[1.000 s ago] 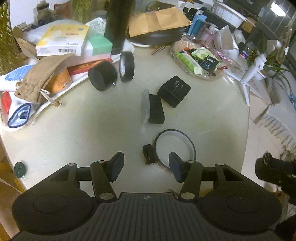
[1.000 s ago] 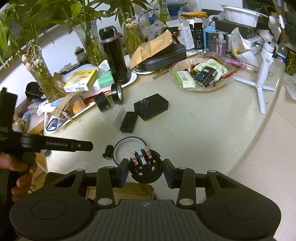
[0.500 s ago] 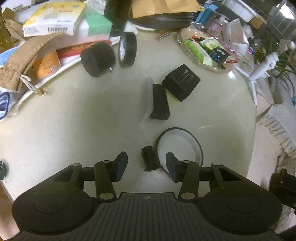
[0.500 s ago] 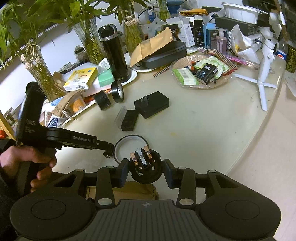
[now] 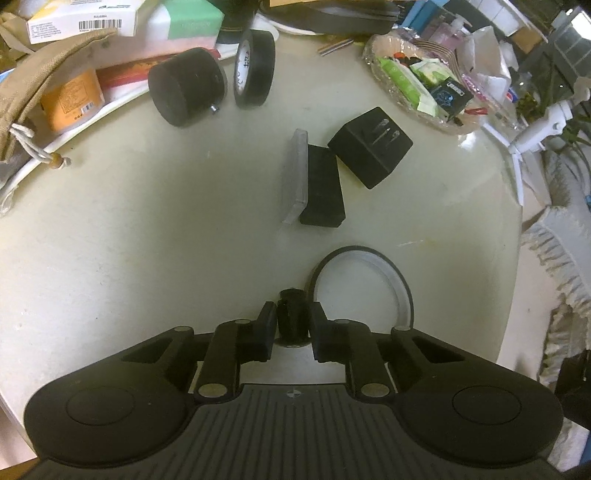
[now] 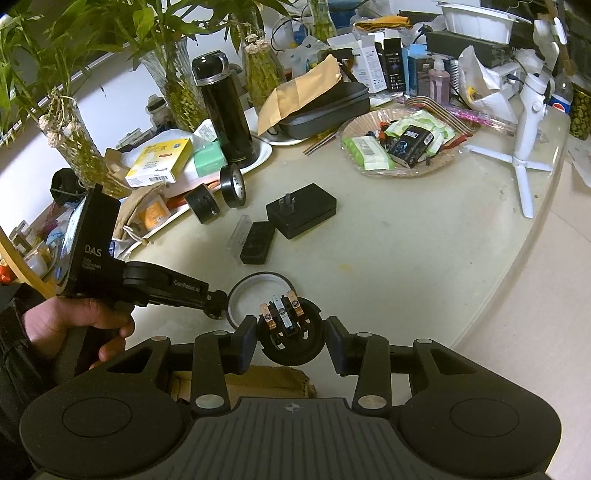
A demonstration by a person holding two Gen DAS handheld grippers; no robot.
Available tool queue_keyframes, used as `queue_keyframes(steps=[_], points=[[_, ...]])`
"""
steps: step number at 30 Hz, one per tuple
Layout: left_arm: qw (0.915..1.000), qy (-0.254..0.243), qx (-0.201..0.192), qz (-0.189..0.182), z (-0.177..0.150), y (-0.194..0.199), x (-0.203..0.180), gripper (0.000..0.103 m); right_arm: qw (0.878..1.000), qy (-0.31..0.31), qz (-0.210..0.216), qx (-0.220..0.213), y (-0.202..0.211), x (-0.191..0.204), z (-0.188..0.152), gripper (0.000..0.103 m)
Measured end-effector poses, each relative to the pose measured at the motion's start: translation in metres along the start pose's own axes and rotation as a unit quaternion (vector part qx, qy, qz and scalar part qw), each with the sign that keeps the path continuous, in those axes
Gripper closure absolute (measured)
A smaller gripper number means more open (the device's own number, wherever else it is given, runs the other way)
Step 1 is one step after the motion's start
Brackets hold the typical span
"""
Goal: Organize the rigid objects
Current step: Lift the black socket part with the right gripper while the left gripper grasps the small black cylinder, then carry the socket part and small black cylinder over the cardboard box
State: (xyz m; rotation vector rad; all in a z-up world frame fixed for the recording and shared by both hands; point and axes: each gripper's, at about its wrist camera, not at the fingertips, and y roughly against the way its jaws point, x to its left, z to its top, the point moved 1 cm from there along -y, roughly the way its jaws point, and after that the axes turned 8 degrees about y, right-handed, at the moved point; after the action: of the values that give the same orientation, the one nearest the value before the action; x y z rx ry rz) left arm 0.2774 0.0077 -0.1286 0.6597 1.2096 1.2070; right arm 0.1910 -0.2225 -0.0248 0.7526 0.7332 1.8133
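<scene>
Left wrist view: our left gripper has just been closing around the small black cylinder, which lies on the table just left of the ring lid; pad contact is unclear.

Right wrist view: our right gripper clamps the round black plug part, near the ring lid's front edge.

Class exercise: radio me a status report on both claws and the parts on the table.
Left claw just closing, small black cylinder between pads. Right claw shut on round black connector. Ring lid right beside cylinder.

The left gripper hides the clear ring's near rim, and the yellow-labelled box is cropped at the top edge.
</scene>
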Motion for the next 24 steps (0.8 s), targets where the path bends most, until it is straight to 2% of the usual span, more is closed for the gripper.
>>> queue_keyframes(steps=[10,18,24], points=[[0.9996,-0.002,-0.013,0.023,0.001,0.011,0.001,0.084,1.0,0.004,-0.001,0.002,-0.005,0.004,0.001,0.06],[0.9989,-0.005,-0.045,0.011,0.001,0.049,-0.004,0.084,1.0,-0.002,0.0,-0.001,-0.004,0.002,0.002,0.06],[0.9971,-0.031,-0.066,0.022,-0.009,0.074,-0.009,0.084,1.0,0.001,0.002,0.0,-0.005,0.002,0.001,0.06]])
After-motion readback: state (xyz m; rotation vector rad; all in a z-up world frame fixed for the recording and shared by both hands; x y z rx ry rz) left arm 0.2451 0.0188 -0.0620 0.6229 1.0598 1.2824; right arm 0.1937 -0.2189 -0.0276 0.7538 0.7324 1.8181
